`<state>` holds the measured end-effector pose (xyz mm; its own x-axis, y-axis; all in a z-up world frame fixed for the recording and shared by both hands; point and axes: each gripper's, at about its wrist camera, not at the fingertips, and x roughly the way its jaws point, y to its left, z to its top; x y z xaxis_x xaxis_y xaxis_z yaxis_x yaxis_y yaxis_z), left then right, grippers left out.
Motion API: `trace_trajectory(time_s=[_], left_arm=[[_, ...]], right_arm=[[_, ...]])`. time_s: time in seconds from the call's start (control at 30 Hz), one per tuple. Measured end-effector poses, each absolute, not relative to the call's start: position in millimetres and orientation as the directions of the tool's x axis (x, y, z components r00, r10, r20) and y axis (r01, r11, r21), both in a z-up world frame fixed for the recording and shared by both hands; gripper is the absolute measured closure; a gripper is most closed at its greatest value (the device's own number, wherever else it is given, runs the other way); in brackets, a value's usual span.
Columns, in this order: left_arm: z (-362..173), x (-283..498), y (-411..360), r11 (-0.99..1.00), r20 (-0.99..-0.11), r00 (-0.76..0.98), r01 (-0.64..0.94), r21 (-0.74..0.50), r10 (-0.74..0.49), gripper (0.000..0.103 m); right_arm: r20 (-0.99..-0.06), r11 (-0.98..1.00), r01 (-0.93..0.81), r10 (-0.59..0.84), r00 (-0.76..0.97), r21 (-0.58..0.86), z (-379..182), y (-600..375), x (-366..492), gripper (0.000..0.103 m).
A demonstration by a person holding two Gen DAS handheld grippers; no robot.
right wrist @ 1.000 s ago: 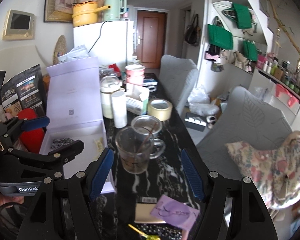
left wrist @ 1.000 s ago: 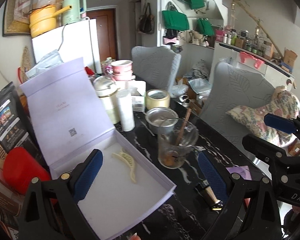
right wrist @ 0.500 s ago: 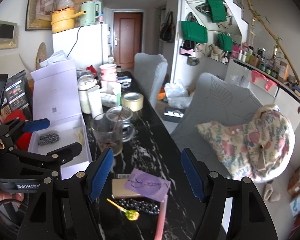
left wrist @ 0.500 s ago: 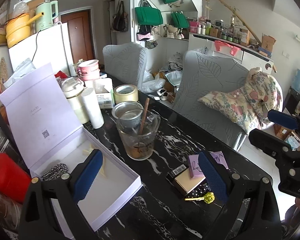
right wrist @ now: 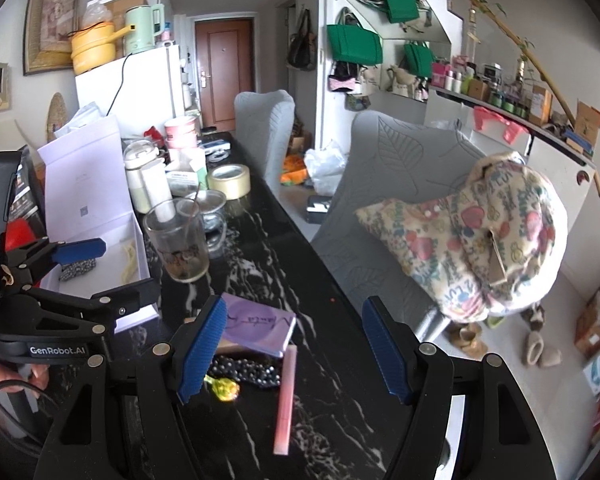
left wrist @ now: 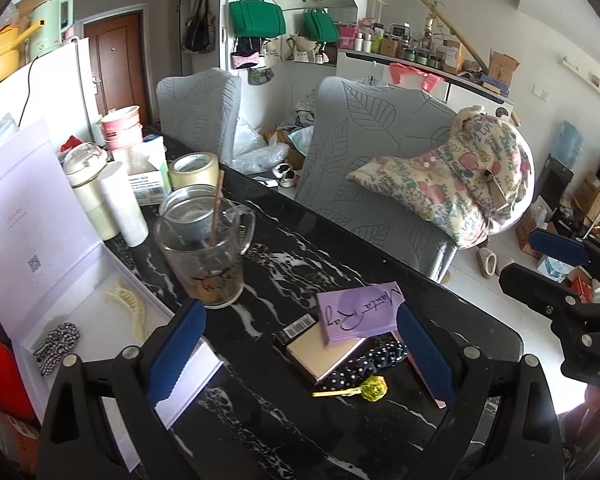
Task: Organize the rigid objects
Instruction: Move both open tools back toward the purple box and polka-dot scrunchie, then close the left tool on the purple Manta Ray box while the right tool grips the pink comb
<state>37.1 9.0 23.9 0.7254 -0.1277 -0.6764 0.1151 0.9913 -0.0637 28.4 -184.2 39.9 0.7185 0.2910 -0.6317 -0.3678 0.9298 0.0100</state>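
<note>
Both claws hang spread and empty over the black marble table (left wrist: 300,264). The left gripper (left wrist: 300,354) frames a purple card (left wrist: 357,312) lying on a tan booklet (left wrist: 319,354), with a dotted scrunchie (left wrist: 373,362) and yellow lollipop (left wrist: 369,389) beside. The right gripper (right wrist: 292,350) hovers near a pink stick (right wrist: 286,396). A glass mug (left wrist: 204,252) stands between this pile and the open white box (left wrist: 188,376).

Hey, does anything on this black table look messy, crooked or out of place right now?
Yes. The purple card lies skewed on a tan booklet, over a dotted scrunchie, beside a yellow lollipop; the glass mug holds brown dregs.
</note>
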Motion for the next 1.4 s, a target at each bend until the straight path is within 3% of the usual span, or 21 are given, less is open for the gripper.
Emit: trace_trajectory(time_s=[0.37, 0.6, 0.73, 1.4], left_arm=[[0, 54, -21, 0.986, -0.69, 0.705, 0.144, -0.09, -0.166, 0.005], [-12, 71, -46, 0.984, -0.714, 0.688, 0.177, -0.013, -0.133, 0.005], [-18, 82, -52, 0.984, -0.731, 0.665, 0.169, -0.05, -0.151, 0.005], [-60, 125, -74, 0.996, -0.828, 0.56, 0.086, 0.006, -0.044, 0.005]], right_arm=[[-0.64, 0.941, -0.339, 0.257, 0.724, -0.004, 23, -211, 30, 0.032], [-0.657, 0.945, -0.328, 0.243, 0.713, -0.006, 8, -222, 38, 0.032], [-0.67, 0.944, -0.328, 0.257, 0.697, 0.021, -2, -228, 46, 0.032], [-0.706, 0.942, -0.315, 0.302, 0.641, 0.117, -39, -256, 75, 0.032]])
